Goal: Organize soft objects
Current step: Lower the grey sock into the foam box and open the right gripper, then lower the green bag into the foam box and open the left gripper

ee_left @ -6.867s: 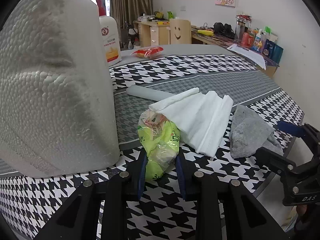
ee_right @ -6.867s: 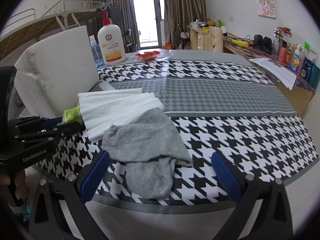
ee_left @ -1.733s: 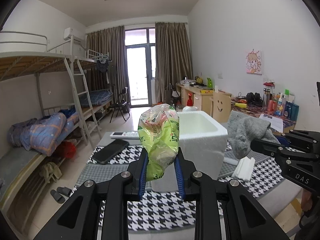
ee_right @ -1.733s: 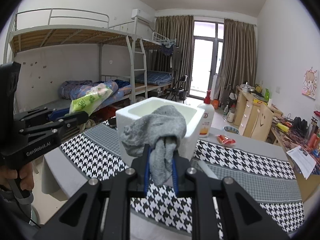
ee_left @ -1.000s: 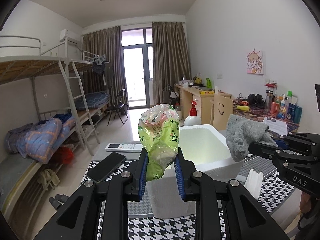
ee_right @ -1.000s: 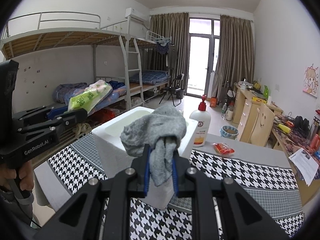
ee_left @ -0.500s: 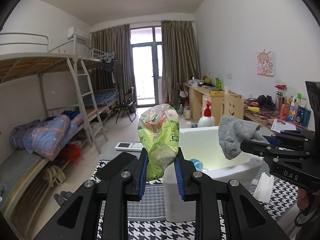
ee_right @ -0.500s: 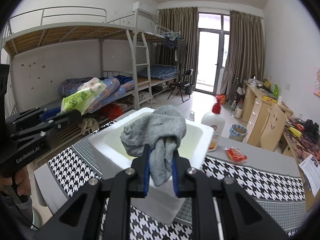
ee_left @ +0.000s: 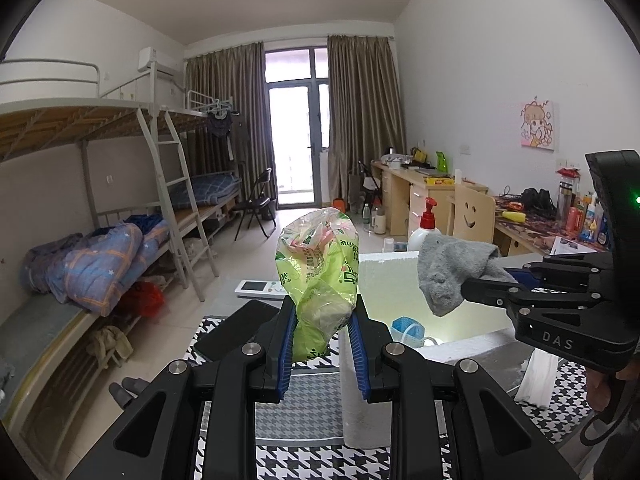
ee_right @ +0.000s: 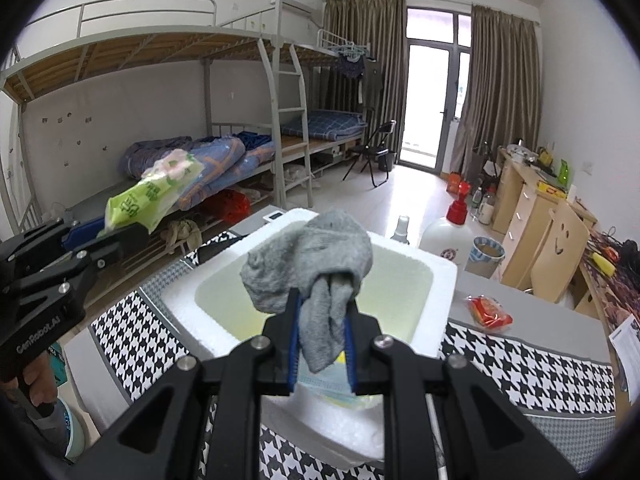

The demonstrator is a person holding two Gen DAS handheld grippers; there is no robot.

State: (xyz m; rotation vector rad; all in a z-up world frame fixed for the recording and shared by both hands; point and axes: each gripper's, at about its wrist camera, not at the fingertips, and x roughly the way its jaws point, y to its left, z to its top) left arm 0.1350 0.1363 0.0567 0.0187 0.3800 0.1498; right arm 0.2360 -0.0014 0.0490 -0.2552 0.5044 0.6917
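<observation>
While both claws are hanging above the worktop point(ee_right: 520, 364), each is pinching a soft thing: the left claw point(ee_left: 323, 340) is clamping a green packet point(ee_left: 318, 268), the right claw point(ee_right: 322, 344) a grey cloth point(ee_right: 308, 260). Both seem lifted high so the loads can clear the rim of the foam box point(ee_right: 436, 276), likely their destination. A pump bottle point(ee_right: 450, 240) and red wrapper point(ee_right: 488, 312) are sitting beyond the box; a blue item point(ee_left: 406, 328) is already lying inside it.
</observation>
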